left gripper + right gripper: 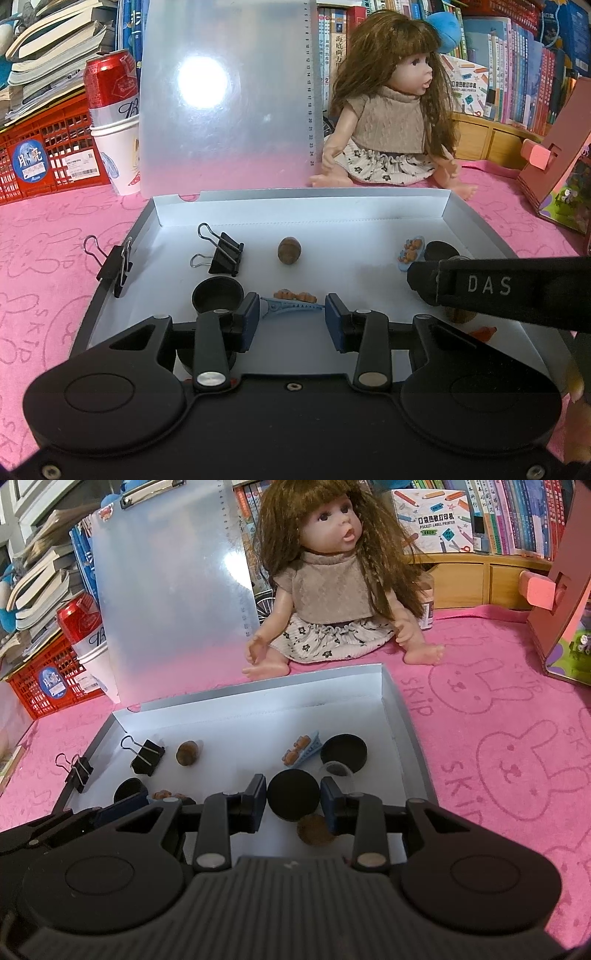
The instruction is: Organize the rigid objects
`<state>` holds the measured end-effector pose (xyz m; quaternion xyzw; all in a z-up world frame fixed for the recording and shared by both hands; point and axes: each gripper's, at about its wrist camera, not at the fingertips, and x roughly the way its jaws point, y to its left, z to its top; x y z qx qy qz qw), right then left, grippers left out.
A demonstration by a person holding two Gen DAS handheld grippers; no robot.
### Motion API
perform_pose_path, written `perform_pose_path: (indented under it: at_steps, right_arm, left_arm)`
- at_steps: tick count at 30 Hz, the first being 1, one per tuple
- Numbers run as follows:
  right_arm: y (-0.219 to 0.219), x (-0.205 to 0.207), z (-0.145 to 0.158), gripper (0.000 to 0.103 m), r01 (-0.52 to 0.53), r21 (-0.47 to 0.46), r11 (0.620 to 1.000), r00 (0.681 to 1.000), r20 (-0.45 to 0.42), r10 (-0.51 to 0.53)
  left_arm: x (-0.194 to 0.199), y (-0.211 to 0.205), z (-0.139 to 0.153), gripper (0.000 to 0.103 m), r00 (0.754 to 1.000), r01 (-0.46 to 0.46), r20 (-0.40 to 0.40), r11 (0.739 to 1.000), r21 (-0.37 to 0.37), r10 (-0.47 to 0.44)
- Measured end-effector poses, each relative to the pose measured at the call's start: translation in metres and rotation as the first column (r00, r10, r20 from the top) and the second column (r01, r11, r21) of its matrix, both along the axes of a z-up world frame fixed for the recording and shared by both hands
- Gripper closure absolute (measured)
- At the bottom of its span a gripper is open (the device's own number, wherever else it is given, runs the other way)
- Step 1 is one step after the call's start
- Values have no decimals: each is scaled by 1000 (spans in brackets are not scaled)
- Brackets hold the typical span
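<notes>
Here, two hand-held grippers are working over a shallow white box [391, 694] lying on a pink bunny-print cloth. The right gripper [293, 800] is clenching a round black cap [293, 799] edge-on between its blue pads, above the box floor and near the right wall. A walnut [316, 829] is sitting just beneath it, and a small clear-lidded pot [337, 768] and a second black cap [344, 752] are lying just beyond. The left gripper [291, 320] is hanging released, jaws apart, over a blue hair clip [291, 304] decorated with tiny bears, beside a black bowl-shaped lid [217, 293]. Binder clips [225, 253] are resting at the far left. The risk, as I judge it: the cap's smooth rim may be slipping from the pads and dropping onto the walnut, and the two grippers are crowding each other closely enough to collide
</notes>
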<state>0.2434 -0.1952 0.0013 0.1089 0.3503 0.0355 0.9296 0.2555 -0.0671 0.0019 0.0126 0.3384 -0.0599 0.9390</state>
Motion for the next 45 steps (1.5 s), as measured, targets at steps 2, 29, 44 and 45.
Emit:
perform_pose_path:
  at_steps: [2,29,44,45]
  right_arm:
    - [-1,-1,1,60,2,7,1000,1000,2,-2]
    - [-11,-37,35,5,36,5,999,992,123,-36]
    - [-12,-65,52,0,35,-42,998,981,193,-26]
    - [-12,-66,52,0,34,-44,998,981,194,-25]
  left_arm:
    - [-1,0,1,57,1000,6,3,1000,-6,-6]
    - [-50,16,28,20,996,56,66,998,-27,-54]
    - [-78,26,43,19,995,66,82,997,-31,-63]
    - [-78,26,43,19,995,65,83,997,-32,-62]
